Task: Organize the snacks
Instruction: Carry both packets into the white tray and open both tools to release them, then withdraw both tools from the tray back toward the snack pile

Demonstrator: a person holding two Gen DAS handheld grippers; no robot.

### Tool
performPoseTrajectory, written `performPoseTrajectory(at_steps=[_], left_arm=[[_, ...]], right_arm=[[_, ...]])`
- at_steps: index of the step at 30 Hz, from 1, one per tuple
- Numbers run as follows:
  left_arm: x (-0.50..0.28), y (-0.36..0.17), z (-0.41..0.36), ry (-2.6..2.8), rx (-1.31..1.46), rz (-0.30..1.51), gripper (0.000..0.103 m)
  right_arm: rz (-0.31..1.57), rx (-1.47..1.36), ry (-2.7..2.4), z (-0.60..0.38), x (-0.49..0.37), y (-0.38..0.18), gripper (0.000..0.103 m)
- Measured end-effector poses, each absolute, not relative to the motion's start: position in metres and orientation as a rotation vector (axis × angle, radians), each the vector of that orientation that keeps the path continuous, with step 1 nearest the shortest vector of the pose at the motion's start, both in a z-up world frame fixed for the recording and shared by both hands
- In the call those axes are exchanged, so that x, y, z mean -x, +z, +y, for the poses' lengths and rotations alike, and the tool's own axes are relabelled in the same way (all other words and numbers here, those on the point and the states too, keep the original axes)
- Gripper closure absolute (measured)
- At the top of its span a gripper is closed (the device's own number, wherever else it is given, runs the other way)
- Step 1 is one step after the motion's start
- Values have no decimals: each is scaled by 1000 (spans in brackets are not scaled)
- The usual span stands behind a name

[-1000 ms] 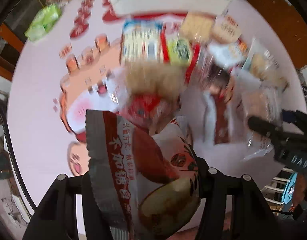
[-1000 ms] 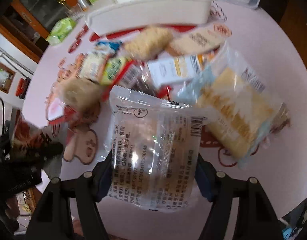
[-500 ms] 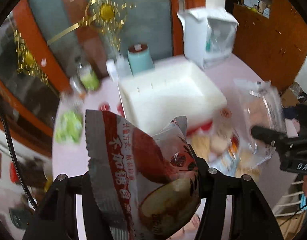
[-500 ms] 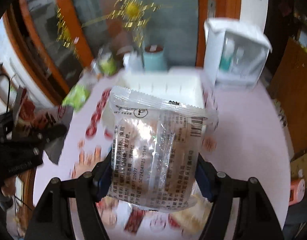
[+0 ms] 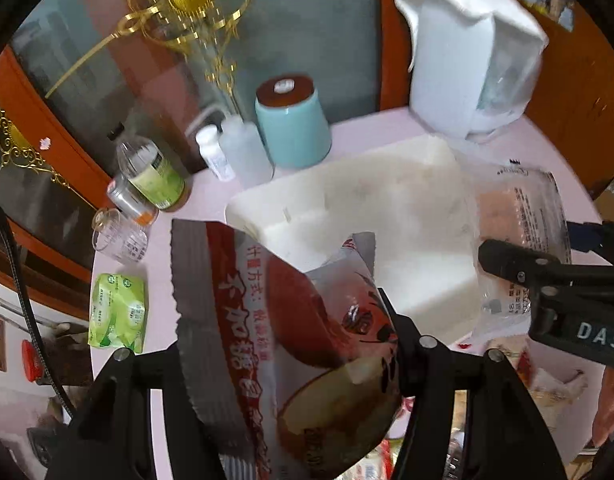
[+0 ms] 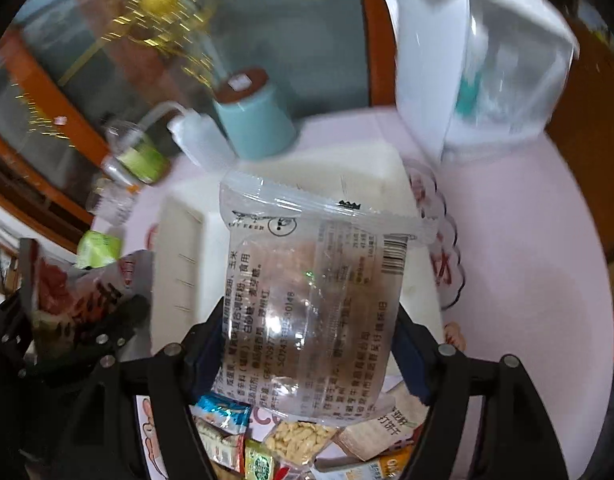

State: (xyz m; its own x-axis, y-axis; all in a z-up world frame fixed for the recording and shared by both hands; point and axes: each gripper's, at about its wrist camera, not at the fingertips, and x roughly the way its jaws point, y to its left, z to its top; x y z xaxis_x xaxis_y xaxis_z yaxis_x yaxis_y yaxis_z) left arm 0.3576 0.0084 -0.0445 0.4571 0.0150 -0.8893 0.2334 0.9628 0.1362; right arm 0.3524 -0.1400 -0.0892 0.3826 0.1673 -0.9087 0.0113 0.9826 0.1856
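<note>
Clutter at far left: clear plastic bottle with a green label [image 5: 153, 176], teal ceramic canister with a brown lid [image 5: 293, 124], both standing close behind the bin; we judge a wide swing could topple them; next, our left gripper [image 5: 291, 344], jaws closed on a red-and-white printed snack packet [image 5: 303, 340], held upright above the near left corner of the white rectangular plastic bin [image 5: 347, 216]; released here, the packet could catch the rim and slide onto the pink tablecloth [image 6: 527, 240]; then our right gripper [image 6: 307, 344], clamped on a clear plastic snack packet with black print [image 6: 315, 292], over the bin's near wall; slick film could slip from the grip; both packets, near each other, risk colliding on the way down.
</note>
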Motion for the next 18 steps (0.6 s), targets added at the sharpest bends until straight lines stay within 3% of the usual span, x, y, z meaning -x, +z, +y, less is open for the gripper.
performPoseTrajectory(at_steps=[2,4,5,7,11,13,18], left_arm=[[-362,-61,6,-125,-257,1120,34],[-369,-76,5,-130,-238,1151,17],[-371,-82,5,-139,-228,1166,15],[-375,-90,4,-157,-205,1190,15],[-377,-98,7,-173,-172,1198,12],[-376,-101,9,-167,-167,1191,4],[-367,-95,16,-149,-156,1170,4]], right_arm=[[1207,-195,86,-144,-361,-111,26],[1186,-176,53,-145,-363,-120,20],[1164,-169,48,-145,-363,-120,17],[1118,-144,41,-144,-363,-118,0],[1070,-83,31,-142,-365,-110,0],[1063,-62,37,-141,-363,-107,0],[1075,-50,64,-142,-354,-106,0]])
